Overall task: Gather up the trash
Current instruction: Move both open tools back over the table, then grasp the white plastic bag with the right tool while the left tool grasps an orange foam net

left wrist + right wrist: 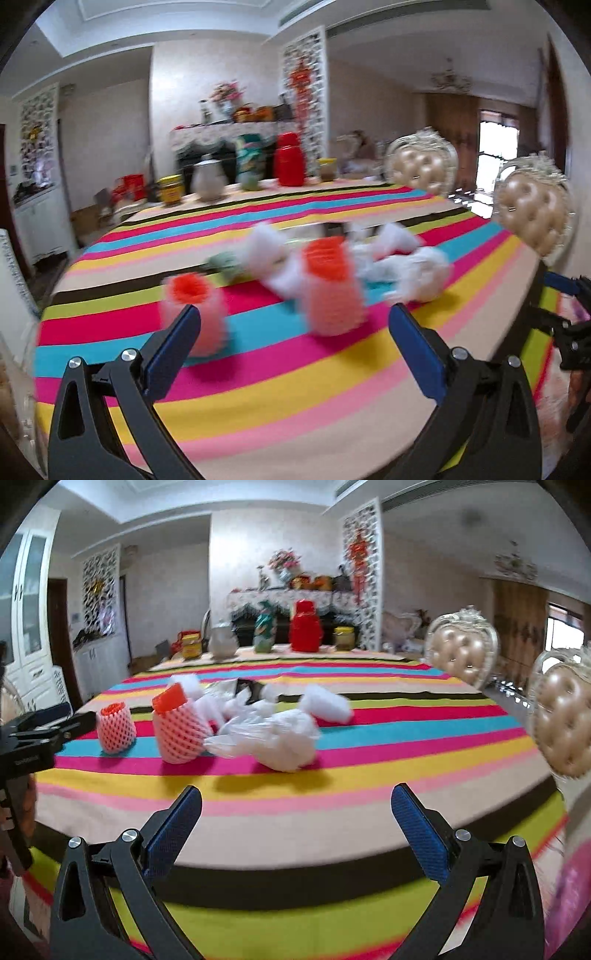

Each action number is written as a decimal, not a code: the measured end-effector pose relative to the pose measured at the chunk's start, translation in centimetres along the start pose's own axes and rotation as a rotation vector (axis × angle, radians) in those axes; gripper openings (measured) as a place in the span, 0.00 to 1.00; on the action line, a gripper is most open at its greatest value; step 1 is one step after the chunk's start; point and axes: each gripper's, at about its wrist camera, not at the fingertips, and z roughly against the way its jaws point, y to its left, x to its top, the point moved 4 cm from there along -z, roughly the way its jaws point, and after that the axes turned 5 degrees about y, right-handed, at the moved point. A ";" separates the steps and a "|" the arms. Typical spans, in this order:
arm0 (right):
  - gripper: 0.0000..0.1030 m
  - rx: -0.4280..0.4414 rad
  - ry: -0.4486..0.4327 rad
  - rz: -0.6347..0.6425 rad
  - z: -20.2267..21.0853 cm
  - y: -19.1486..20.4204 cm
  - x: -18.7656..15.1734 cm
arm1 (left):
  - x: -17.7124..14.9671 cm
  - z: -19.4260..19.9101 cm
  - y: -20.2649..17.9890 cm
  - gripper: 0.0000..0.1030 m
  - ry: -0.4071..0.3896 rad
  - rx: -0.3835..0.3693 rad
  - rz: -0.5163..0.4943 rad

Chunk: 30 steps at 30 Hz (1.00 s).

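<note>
Trash lies on the striped tablecloth point(332, 805): two pink foam fruit nets with orange tops point(115, 728) point(180, 731), a crumpled clear plastic bag point(280, 738), white foam pieces point(327, 703) and a dark wrapper point(246, 687). In the left wrist view the nets point(197, 310) point(334, 291) and white bag point(417, 269) are blurred, just beyond the fingertips. My left gripper point(295, 325) is open and empty. My right gripper point(297, 805) is open and empty, short of the bag, above the table's near edge.
Jars, a pitcher point(222, 641), a green bottle and a red container point(305, 627) stand at the table's far end. Two padded chairs point(461, 650) point(565, 720) stand along the right side. The other gripper shows at the left edge of the right wrist view point(33, 734).
</note>
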 end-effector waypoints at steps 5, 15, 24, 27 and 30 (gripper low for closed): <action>0.93 0.016 0.054 -0.008 -4.7 1.1 2.3 | -0.3 -0.6 4.2 0.95 0.031 0.037 0.028; 0.93 -0.001 0.166 -0.027 -12.4 -0.8 4.6 | 2.1 -5.7 -2.4 0.95 0.119 -0.112 0.024; 0.79 0.070 0.233 -0.066 -16.3 -1.8 5.1 | 3.9 -11.5 -4.9 0.95 0.197 -0.100 0.055; 0.52 0.099 0.240 -0.067 -16.4 -1.7 5.1 | 3.8 -12.9 -5.2 0.87 0.207 -0.058 0.039; 0.29 0.101 0.219 -0.067 -15.9 -1.7 5.1 | 2.9 -13.7 -5.5 0.48 0.241 -0.097 0.036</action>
